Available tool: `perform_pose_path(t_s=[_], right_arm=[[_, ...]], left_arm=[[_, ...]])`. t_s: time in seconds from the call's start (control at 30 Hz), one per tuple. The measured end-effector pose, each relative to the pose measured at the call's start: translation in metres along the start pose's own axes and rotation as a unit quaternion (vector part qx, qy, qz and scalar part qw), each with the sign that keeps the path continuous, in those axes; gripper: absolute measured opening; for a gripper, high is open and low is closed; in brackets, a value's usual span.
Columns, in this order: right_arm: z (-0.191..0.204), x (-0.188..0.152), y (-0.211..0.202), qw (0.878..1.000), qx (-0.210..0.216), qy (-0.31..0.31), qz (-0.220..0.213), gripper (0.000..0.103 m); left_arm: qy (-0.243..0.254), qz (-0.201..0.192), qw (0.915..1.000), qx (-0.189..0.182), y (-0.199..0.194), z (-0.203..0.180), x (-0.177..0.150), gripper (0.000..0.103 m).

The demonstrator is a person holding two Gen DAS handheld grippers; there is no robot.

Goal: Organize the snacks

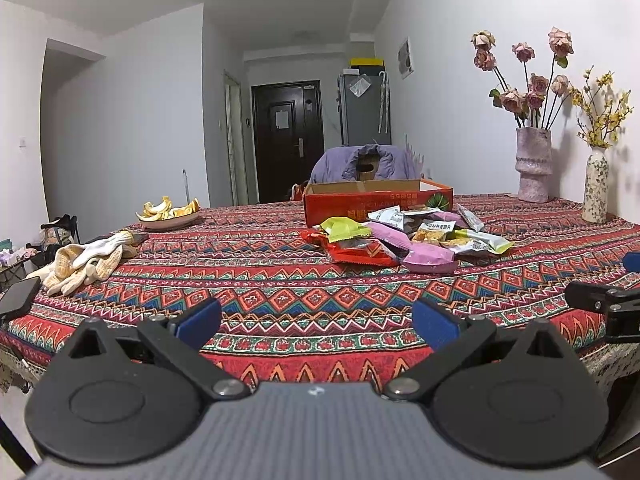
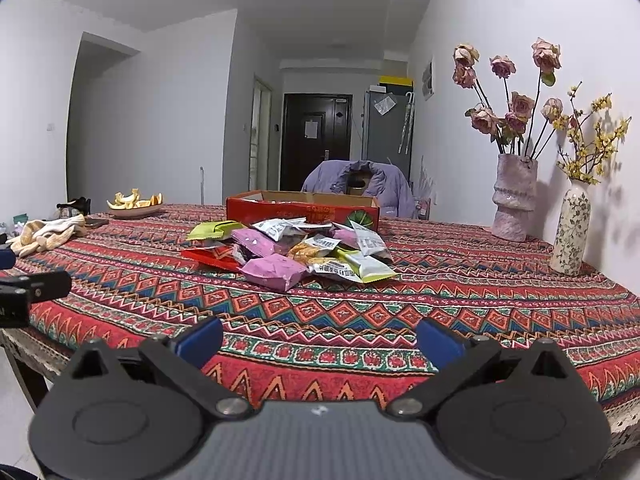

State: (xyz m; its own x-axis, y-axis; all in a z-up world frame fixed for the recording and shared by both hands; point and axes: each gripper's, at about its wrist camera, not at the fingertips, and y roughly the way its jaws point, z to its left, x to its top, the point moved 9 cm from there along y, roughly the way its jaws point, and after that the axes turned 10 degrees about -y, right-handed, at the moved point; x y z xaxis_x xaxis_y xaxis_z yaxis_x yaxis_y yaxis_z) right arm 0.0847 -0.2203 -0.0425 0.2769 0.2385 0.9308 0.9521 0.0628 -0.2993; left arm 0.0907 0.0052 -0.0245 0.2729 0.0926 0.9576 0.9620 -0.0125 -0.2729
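A pile of snack packets (image 1: pixel 404 236) lies on the patterned tablecloth, in pink, green, red and white wrappers. It also shows in the right wrist view (image 2: pixel 296 250). An open red cardboard box (image 1: pixel 376 200) stands just behind the pile, and shows in the right wrist view too (image 2: pixel 300 208). My left gripper (image 1: pixel 316 322) is open and empty, over the table's near edge, well short of the pile. My right gripper (image 2: pixel 320 340) is open and empty, also near the front edge. Each gripper shows at the edge of the other's view.
A plate of orange peel (image 1: pixel 170 214) and white gloves (image 1: pixel 86 260) lie at the left, with a phone (image 1: pixel 18 298) at the left edge. Two vases with flowers (image 1: pixel 534 170) (image 1: pixel 595 188) stand at the right by the wall. A chair with a purple jacket (image 1: pixel 362 164) stands behind the table.
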Motion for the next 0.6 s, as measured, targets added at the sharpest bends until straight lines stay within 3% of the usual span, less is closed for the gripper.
perform_pose_path(t_s=[0.6], right_arm=[[0.0, 0.0024, 0.0014, 1.0, 0.003, 0.002, 0.0, 0.103]], left_arm=[[-0.002, -0.003, 1.0, 0.001, -0.0004, 0.0011, 0.0011, 0.103]])
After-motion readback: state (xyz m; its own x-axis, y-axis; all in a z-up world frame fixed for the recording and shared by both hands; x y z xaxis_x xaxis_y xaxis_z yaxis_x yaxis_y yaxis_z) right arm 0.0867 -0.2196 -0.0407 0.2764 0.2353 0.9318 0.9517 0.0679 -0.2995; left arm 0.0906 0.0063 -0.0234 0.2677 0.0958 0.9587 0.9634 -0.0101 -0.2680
